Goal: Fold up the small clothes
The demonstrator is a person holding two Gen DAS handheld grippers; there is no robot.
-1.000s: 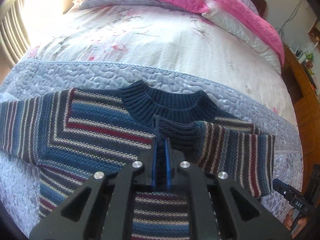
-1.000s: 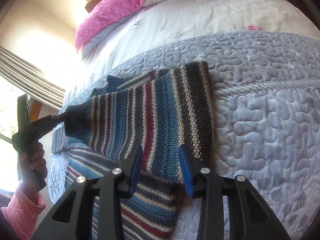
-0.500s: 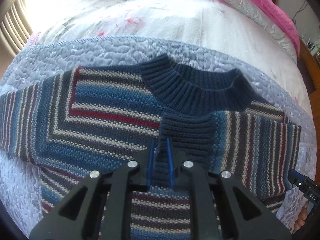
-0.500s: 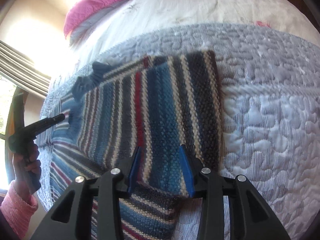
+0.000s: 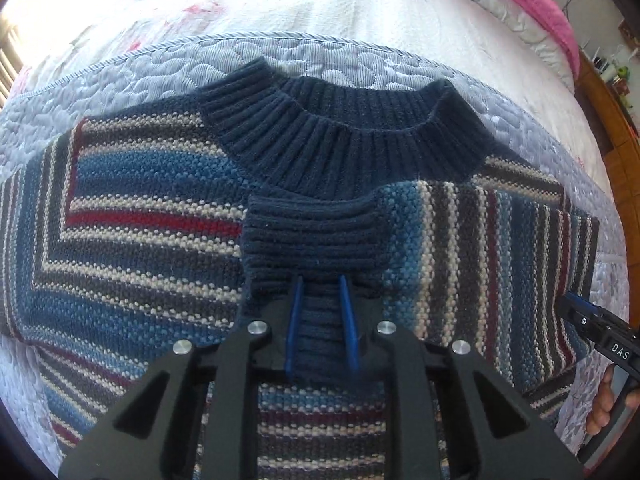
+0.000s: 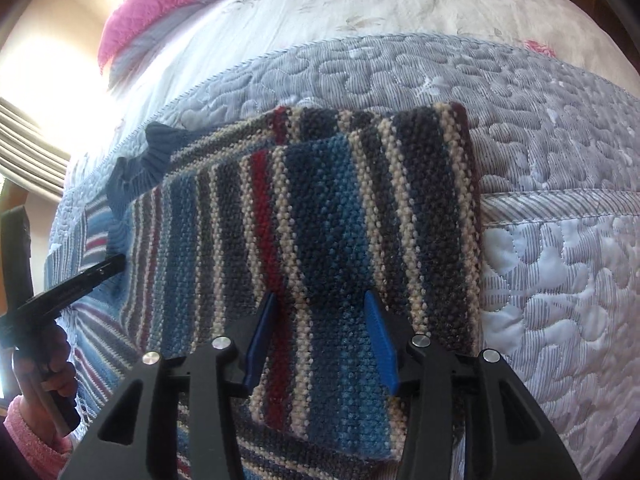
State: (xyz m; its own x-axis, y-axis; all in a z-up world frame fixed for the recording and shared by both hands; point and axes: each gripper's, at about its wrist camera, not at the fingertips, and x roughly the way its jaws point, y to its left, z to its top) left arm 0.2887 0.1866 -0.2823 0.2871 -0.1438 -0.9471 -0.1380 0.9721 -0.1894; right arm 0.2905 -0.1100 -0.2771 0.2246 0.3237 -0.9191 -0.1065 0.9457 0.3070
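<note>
I'm seeing the small striped knit sweater in blue, cream and red (image 5: 132, 240) lying flat on the grey-blue quilted bedspread (image 5: 120, 76), one sleeve still sticking out at far left. My left gripper (image 5: 320, 320) is pinching the navy ribbed cuff (image 5: 316, 236) of the other sleeve, which is lying across the chest just below the navy ribbed collar (image 5: 344, 140). I'm judging this as the sleeve-in fold: best to set the cuff flat, square to the stripes, and let go without dragging the layer underneath. Further right, my right gripper (image 6: 320, 324) is spread wide over the folded sleeve's outer edge (image 6: 440, 220), pinching nothing; pressing there should be keeping the crease straight. Beyond are pink quilted pillows (image 6: 168, 4) and a white floral duvet (image 6: 400, 4), well apart; nothing is blocking.
</note>
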